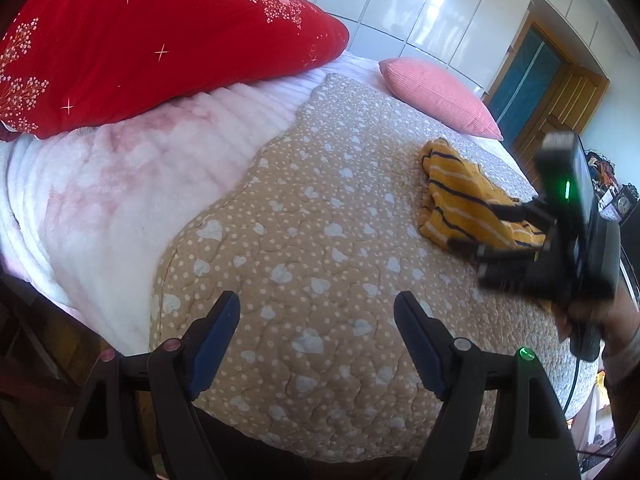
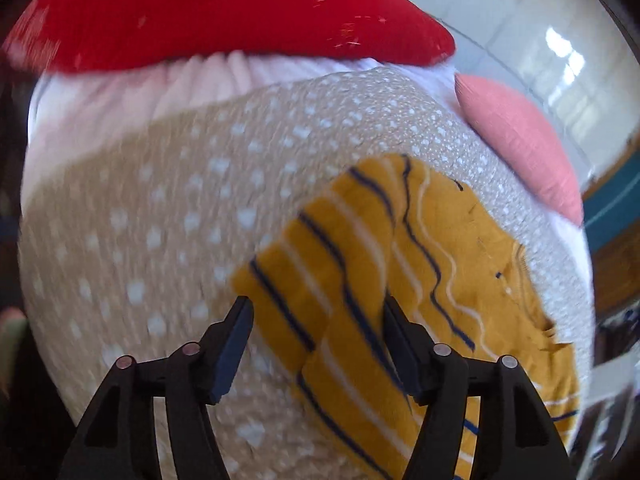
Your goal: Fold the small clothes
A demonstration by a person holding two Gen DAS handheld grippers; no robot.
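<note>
Mustard garment (image 2: 400, 280) between (open) right fingers (image 2: 240, 332).

Left gripper (image 1: 316, 312) hangs wide open over the tan quilt (image 1: 304, 208), nothing in it. Right gripper (image 1: 486, 228), blurry, sits at the crumpled yellow striped garment (image 1: 456, 196) near a pink pillow (image 1: 440, 96).

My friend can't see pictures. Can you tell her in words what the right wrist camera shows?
A crumpled yellow striped garment lies on a tan dotted quilt, with the open right gripper just above its near edge, not pinching it. A red pillow and a pink pillow sit further back; the picture is blurry.
</note>
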